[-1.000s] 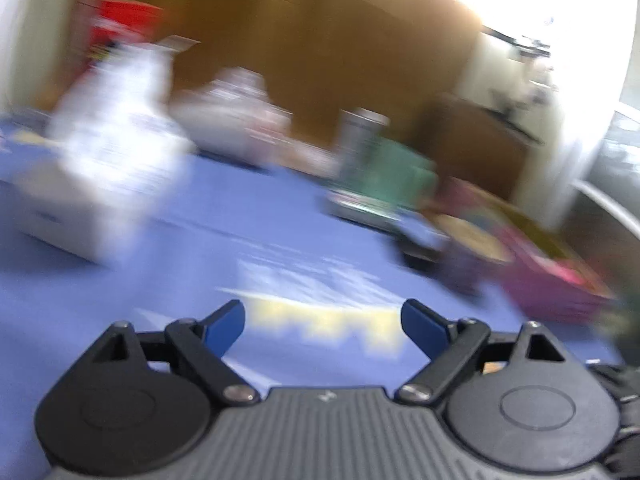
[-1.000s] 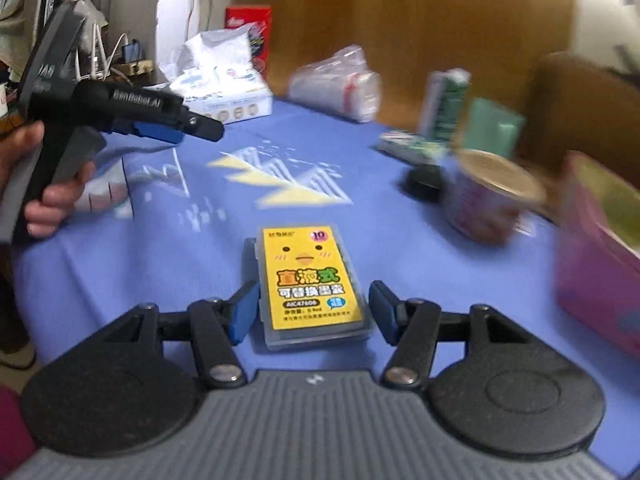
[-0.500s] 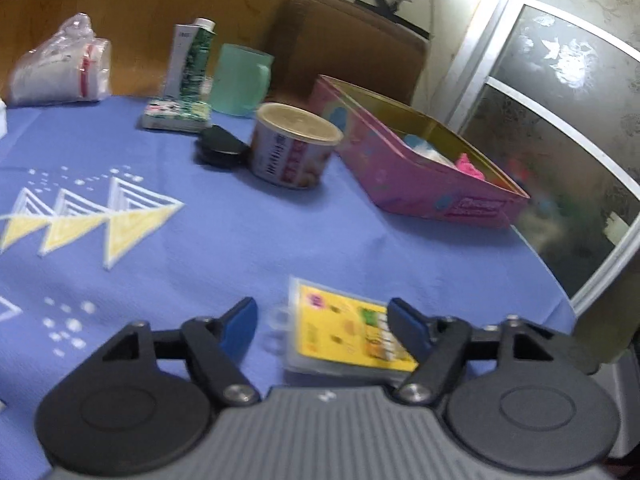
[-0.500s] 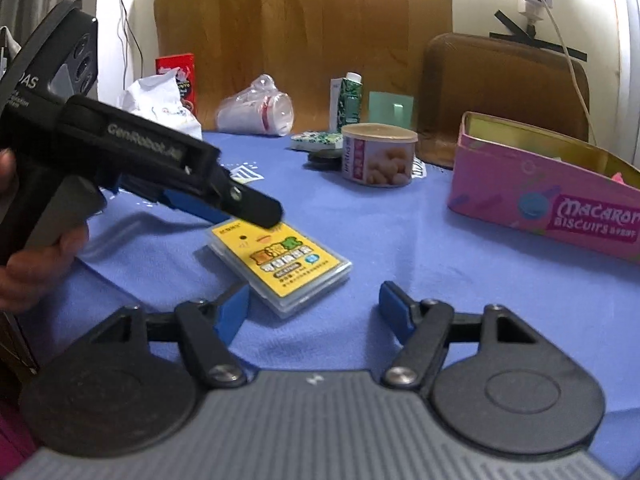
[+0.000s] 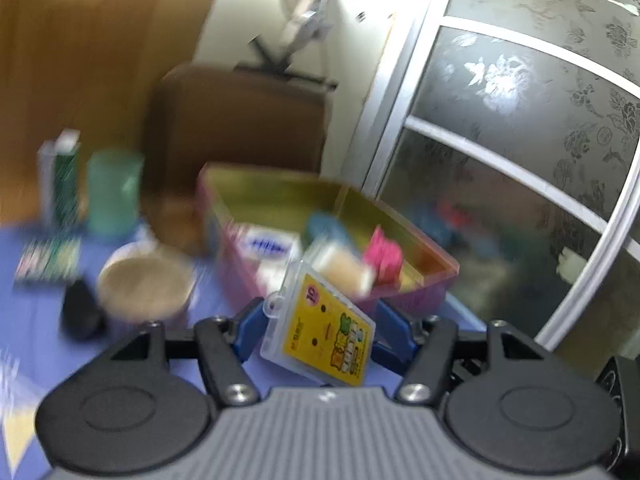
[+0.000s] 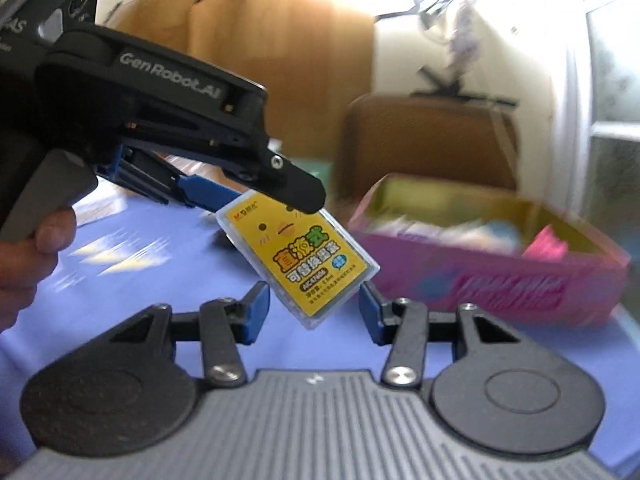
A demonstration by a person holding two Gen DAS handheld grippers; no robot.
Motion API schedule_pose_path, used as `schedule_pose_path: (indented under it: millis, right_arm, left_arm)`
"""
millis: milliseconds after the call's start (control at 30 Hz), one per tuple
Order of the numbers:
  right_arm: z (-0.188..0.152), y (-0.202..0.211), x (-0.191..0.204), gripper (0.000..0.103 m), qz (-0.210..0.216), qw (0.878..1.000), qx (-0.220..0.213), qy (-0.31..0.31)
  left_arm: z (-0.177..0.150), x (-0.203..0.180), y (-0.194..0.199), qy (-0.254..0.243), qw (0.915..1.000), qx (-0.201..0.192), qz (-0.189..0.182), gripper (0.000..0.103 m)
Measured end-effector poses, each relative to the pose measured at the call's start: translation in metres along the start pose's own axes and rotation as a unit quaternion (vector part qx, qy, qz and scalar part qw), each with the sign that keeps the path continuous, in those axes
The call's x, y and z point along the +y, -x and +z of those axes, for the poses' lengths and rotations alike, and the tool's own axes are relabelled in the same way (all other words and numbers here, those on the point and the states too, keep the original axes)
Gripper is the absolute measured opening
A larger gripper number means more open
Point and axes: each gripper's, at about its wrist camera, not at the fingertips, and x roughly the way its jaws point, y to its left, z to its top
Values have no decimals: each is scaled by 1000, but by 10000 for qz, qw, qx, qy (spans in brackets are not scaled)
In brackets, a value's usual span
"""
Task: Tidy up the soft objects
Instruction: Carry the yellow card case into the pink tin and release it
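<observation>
A clear plastic case with a yellow label (image 5: 328, 336) hangs tilted in the air, and my left gripper (image 5: 320, 320) is shut on it, jaws still closing. The right wrist view shows the same case (image 6: 300, 256) held by the left gripper (image 6: 264, 200) above the blue tablecloth (image 6: 140, 280). Its lower corner hangs in line with my right gripper (image 6: 313, 294), whose jaws are closing but touch nothing. Just beyond stands the pink biscuit box (image 5: 440, 258), open on top, with soft items inside, among them a pink one (image 5: 384, 256). It also shows at the right (image 6: 500, 284).
A tin can (image 5: 144, 288), a black object (image 5: 80, 316), a green cup (image 5: 114, 192) and a carton (image 5: 60, 184) stand left of the box. A brown chair back (image 5: 240, 120) is behind it, a glass door (image 5: 520, 160) to the right. A hand (image 6: 32, 248) grips the left tool.
My left gripper swung right across the table, closed on the yellow case and lifted it off the cloth toward the pink box. The right gripper's jaws narrowed.
</observation>
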Motion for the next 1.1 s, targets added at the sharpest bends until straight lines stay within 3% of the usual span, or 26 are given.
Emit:
schedule_pose_path:
  millis: [100,167,267,367,467,700,867,1000,1100]
  right_arm:
    - [17,-21,-30,52,-242,9997,-57,10]
    - [25,-37,-47,43,-291,9996,-12,-22]
    - [31,-56,-65,41,-427,9990,98,-66]
    - [26,-71,-71,41,-730,9969,296,15]
    - [17,-75,-79,42,-969,9943,441,-99]
    - [4,-33,-82,45,-796,9948,37,-632]
    - [1,-16,-60,45,-178,9957,-46,-907]
    - [2,-24,-19,46,430,9960,219,-749]
    - [3,-38,23,46,800,9952,442,-341]
  left_arm:
    - [26,-11,-25,-90,9997,-158,-145,60]
    - [37,-16,-46,-76,9995,-143,-262,60]
    - [41,-21,-75,-124,9997,-144,-146,62]
    - [39,-21,-95,-213,9995,-59,216,64]
    - [32,-4,-93,-12,9993,44,360,66]
    - [11,41,-25,355,9979,-264,478,74]
    - [-13,82,40,706,9930,-606,727,78]
    - [-35,126,90,963,9817,-857,1400,79]
    - [-55,163,114,1103,9694,-749,2060,79]
